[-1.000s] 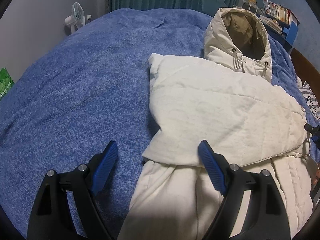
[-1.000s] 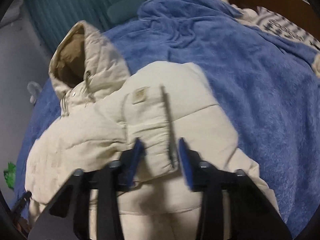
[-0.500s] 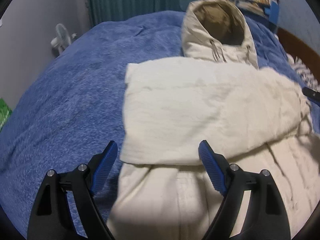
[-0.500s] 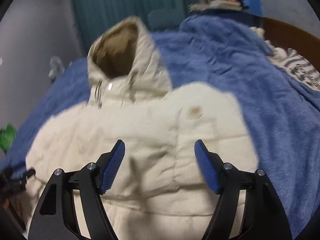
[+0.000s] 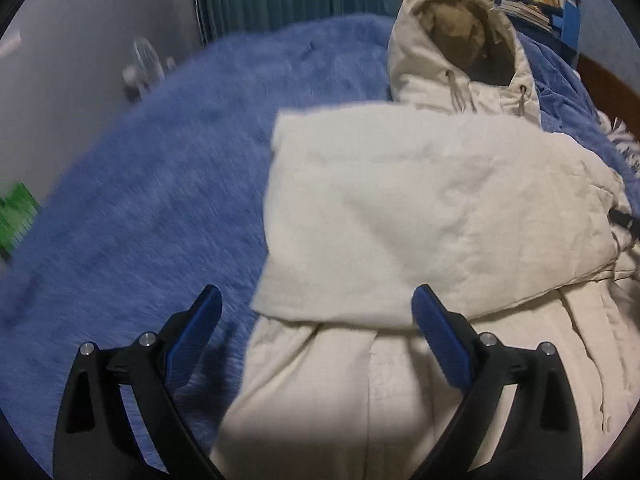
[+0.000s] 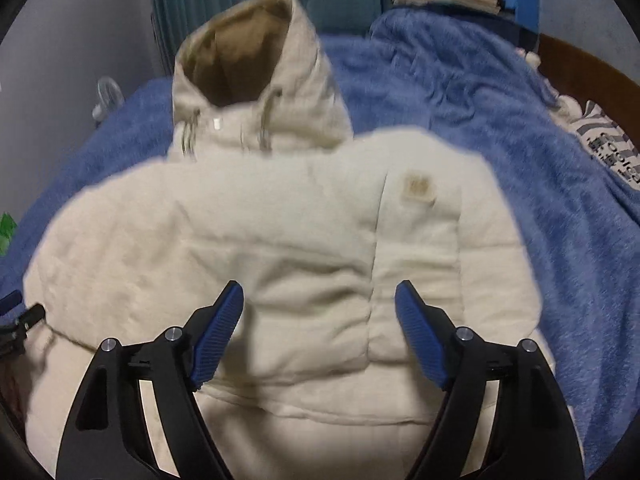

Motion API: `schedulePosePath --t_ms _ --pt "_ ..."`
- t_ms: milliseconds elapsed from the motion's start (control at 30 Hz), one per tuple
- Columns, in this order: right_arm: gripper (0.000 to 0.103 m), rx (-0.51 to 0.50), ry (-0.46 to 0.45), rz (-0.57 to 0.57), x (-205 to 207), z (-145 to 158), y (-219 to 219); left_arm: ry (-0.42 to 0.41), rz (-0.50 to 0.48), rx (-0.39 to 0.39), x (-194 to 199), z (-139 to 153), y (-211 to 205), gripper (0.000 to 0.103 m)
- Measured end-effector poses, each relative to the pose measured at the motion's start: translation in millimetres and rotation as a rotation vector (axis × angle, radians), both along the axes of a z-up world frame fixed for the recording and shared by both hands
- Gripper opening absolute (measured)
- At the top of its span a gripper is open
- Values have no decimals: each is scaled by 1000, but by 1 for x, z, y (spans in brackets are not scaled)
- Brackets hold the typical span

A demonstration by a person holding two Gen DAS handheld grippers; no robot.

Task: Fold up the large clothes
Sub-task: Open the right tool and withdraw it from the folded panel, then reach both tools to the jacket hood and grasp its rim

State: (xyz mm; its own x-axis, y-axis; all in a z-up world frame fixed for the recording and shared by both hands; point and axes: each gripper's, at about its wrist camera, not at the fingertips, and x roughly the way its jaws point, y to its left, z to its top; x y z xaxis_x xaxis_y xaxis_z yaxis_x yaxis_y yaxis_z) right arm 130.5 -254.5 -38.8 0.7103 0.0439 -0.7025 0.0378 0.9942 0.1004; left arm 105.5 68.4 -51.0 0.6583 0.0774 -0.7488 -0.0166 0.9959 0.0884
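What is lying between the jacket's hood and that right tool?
In the right wrist view, only the jacket's folded sleeves lie between the hood and the open right tool.

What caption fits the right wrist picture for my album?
Open right gripper hovers over a cream hooded jacket, sleeves folded across, on a blue blanket.

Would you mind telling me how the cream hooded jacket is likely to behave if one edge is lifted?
The cream hooded jacket looks puffy and quilted, so it will probably drape and sag rather than hold shape. Its folded sleeves lie loose, so they may slide open. The fuzzy blue blanket beneath might drag on it slightly.
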Motion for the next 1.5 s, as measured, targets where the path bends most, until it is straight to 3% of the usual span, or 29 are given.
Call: schedulePosePath --t_ms 167,367,500,667,833,933,1033,1133,1300,1500 --pt "82 13 -76 15 -4 27 -4 -76 -45 -17 2 33 -20 92" --pt "82 -1 -63 -19 8 22 -17 -67 -120 -19 41 42 -40 92" --pt "82 58 -35 -61 27 13 -32 -57 -135 -22 69 34 -47 92" --pt "89 13 38 -50 49 -13 -30 4 -133 -46 112 6 -44 92" --pt "94 53 59 -47 52 -34 -35 47 -128 -101 126 -21 -35 97" --pt "94 60 62 -46 52 -36 -35 59 -128 -111 128 -19 -35 96" --pt "92 15 48 -72 50 -20 -33 38 -133 -115 127 -2 -34 96" --pt "91 -4 -93 -32 45 31 -24 -28 -169 -134 129 28 -33 96" --pt "93 -36 -114 102 99 60 -6 -98 -229 -49 174 69 -49 96" --pt "85 -3 -112 1 211 68 -14 -114 -219 -87 246 69 -65 95"
